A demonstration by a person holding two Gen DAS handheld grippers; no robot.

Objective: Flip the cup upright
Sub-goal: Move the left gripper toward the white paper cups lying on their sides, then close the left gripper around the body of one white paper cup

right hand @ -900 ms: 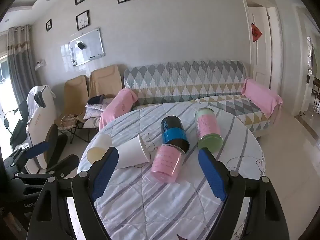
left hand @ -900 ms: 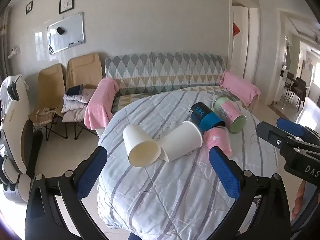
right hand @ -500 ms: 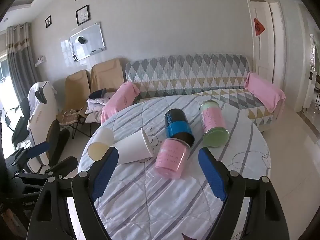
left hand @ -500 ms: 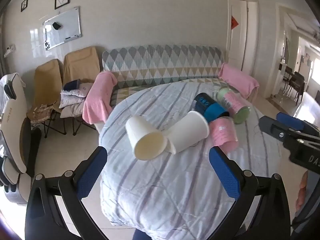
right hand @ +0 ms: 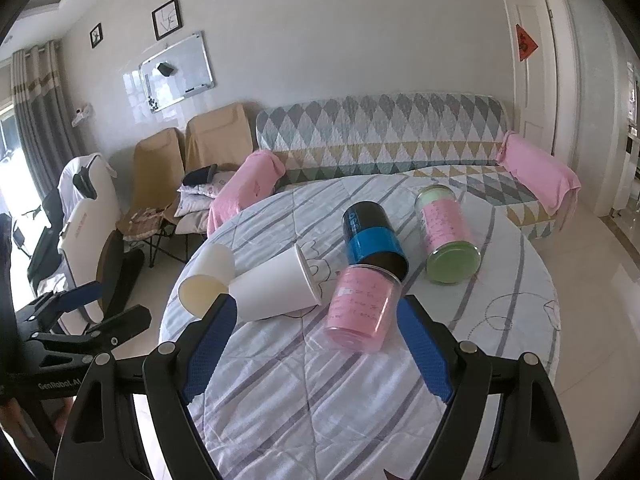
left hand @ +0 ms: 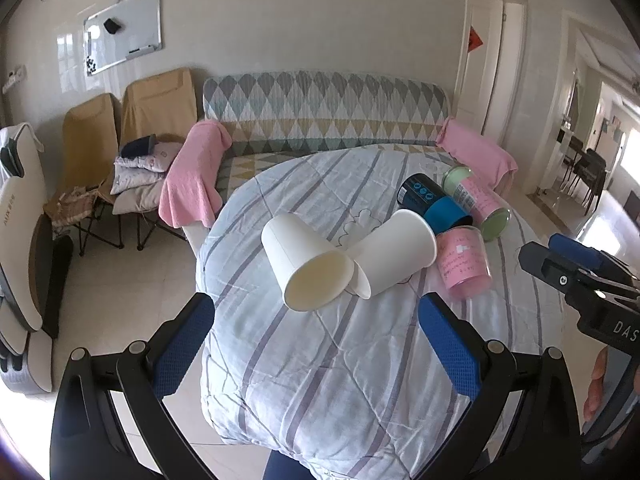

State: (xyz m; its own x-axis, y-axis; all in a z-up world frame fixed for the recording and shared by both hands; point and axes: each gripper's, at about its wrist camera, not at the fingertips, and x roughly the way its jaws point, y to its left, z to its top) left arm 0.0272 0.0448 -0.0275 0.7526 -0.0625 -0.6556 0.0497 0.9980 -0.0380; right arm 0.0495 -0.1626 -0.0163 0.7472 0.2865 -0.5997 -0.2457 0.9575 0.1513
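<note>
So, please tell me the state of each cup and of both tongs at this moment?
Left white paper cup: on its side, mouth toward the camera.
Right white paper cup: on its side, touching the first.
Black and blue cup: on its side.
Pink cup: on its side.
Green cup: on its side.
Left tongs: open, empty.
Right tongs: open, empty.

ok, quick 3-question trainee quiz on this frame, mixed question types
1. True or false: one cup on the table already stands upright.
2. How many cups lie on their sides? A) three B) five C) six
3. Fill in: the pink cup lies between the fingers of the ____ gripper in that gripper's own view.

Key
1. False: both white paper cups, the blue-and-black cup, the green cup and the pink one all lie down.
2. B
3. right; it is open, as is the left gripper.
</note>
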